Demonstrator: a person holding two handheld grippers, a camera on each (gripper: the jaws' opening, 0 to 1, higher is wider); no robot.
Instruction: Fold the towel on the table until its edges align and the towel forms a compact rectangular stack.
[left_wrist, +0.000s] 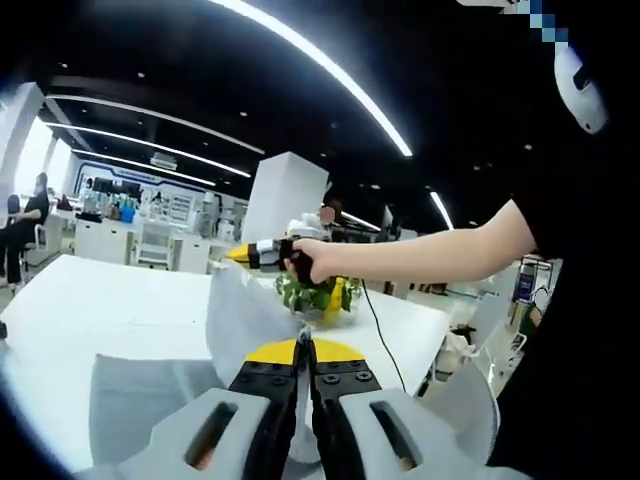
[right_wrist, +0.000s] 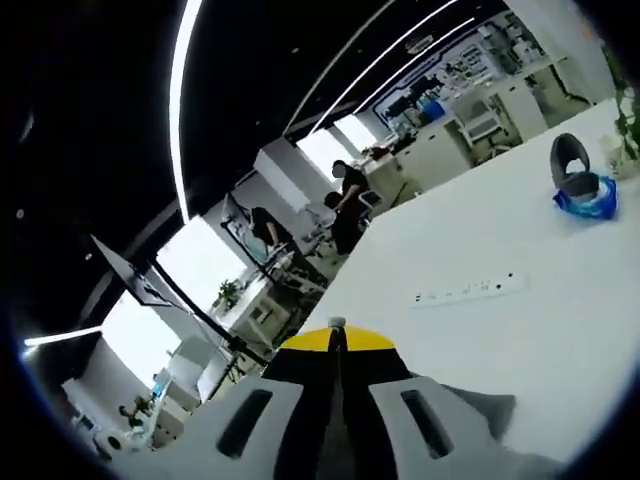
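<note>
The pale grey towel (left_wrist: 245, 315) is lifted off the white table (left_wrist: 100, 300), and more of it hangs below at the left. My left gripper (left_wrist: 303, 345) is shut on an edge of the towel, and cloth rises between its black and yellow jaws. A hand holds my right gripper (left_wrist: 245, 254) higher up and further away, at the towel's raised corner. In the right gripper view, my right gripper (right_wrist: 337, 335) has its jaws pressed together. A sliver of cloth shows at their tip, and grey towel (right_wrist: 485, 410) lies beneath at the right.
A potted plant (left_wrist: 320, 295) stands on the table behind the towel, with a cable running from it. A white power strip (right_wrist: 470, 290) and a blue and grey object (right_wrist: 580, 190) lie on the table. Desks and people are further back.
</note>
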